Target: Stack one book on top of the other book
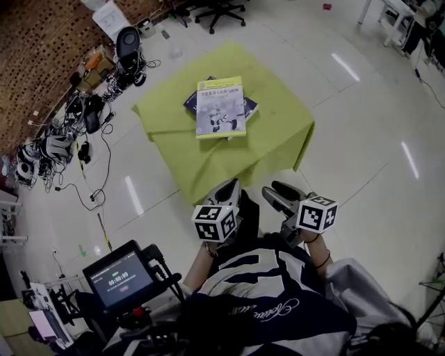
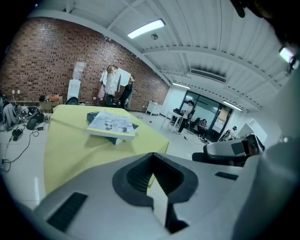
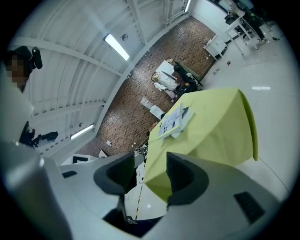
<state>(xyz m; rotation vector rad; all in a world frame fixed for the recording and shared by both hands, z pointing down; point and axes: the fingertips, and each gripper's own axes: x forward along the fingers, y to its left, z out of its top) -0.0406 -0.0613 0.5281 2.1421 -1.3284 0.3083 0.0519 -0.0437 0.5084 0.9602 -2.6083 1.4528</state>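
Note:
Two books lie stacked on the table's yellow-green cloth [image 1: 278,135]. A light-covered book [image 1: 220,108] rests on a dark blue book [image 1: 251,107], whose edges stick out beneath it. The left gripper view shows the same stack [image 2: 112,123] far ahead, and the right gripper view shows it [image 3: 171,121] small and distant. Both grippers are drawn back close to the person's body, well short of the table. My left gripper [image 1: 228,191] has its jaws together at the tips [image 2: 152,155] and holds nothing. My right gripper [image 1: 277,192] stands open [image 3: 150,171] with nothing between its jaws.
Cables, bags and gear [image 1: 62,132] litter the floor by the brick wall on the left. An office chair [image 1: 219,10] stands behind the table and white desks [image 1: 389,14] at the far right. A screen on a stand [image 1: 118,278] sits at the person's left. People [image 2: 115,86] stand far off.

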